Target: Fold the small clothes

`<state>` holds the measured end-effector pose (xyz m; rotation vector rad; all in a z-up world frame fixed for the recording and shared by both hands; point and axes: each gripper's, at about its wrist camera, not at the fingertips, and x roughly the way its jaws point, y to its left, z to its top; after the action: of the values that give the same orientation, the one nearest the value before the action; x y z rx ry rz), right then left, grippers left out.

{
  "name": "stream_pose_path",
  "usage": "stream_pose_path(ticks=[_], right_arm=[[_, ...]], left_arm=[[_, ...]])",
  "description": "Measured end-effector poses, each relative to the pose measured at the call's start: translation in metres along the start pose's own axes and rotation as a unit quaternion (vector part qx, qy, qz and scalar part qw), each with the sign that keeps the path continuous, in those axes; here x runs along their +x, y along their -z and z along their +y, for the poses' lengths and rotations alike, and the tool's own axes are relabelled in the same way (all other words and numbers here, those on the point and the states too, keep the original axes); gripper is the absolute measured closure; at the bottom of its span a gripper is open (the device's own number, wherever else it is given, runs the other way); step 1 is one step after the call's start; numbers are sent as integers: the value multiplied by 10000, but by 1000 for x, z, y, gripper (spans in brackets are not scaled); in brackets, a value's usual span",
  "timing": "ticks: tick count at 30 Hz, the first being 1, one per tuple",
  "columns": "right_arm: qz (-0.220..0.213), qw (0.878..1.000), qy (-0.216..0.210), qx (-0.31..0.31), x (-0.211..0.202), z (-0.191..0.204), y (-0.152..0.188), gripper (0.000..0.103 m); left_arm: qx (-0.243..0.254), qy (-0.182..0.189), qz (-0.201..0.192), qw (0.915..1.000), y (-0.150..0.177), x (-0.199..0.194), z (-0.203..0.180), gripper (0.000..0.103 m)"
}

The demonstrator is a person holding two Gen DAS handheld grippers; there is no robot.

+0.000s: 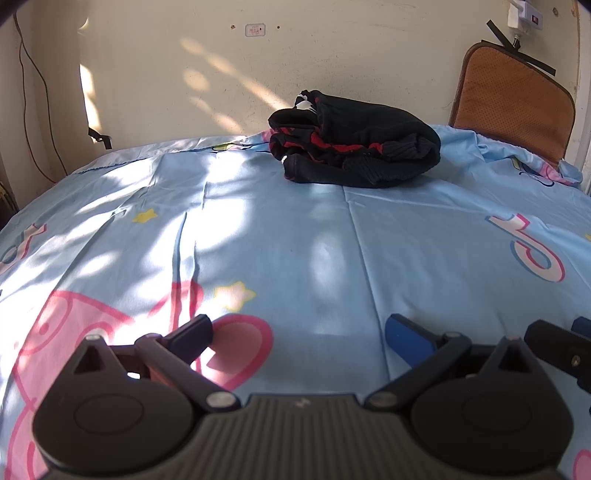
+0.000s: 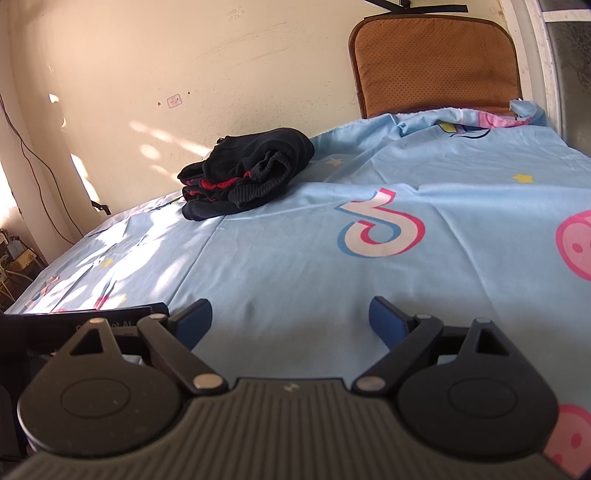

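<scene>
- Left tongs (image 1: 299,330): spread wide, nothing between them; blue-padded fingers (image 1: 404,334) hover low over the near part of the bed, above a pink cartoon print.
- Right tongs (image 2: 290,321): likewise spread and empty, held just beside the left pair, whose black body edges into the right wrist view at the lower left.
- Black knitted garment (image 1: 354,142): bunched in a loose heap with red striped trim and a bit of white showing; lies on the sheet at the far side of the bed, near the wall, well apart from both tongs. In the right wrist view it sits to the left of centre (image 2: 247,173).
- Bed sheet (image 1: 295,229): light blue, printed with pink cartoon pigs, yellow stars and pink-and-white looped figures; creased, dappled with sunlight.
- Brown cushion (image 2: 436,62): upright against the wall at the far right corner of the bed, dark piping round its rim.
- Wall (image 1: 184,55): cream, scuffed, with sun patches and a small sticker (image 1: 255,29).
- Dark cable (image 1: 31,92): hangs down the wall at the left.
</scene>
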<state>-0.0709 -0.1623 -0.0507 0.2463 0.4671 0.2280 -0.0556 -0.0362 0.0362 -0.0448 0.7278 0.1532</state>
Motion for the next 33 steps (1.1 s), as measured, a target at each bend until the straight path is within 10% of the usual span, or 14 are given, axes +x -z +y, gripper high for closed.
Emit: stream_pose_path(ticks=[33], right_arm=[[27, 10000, 20, -72, 1, 0, 0, 8]], left_arm=[[13, -3, 15, 10000, 1, 0, 1, 0]])
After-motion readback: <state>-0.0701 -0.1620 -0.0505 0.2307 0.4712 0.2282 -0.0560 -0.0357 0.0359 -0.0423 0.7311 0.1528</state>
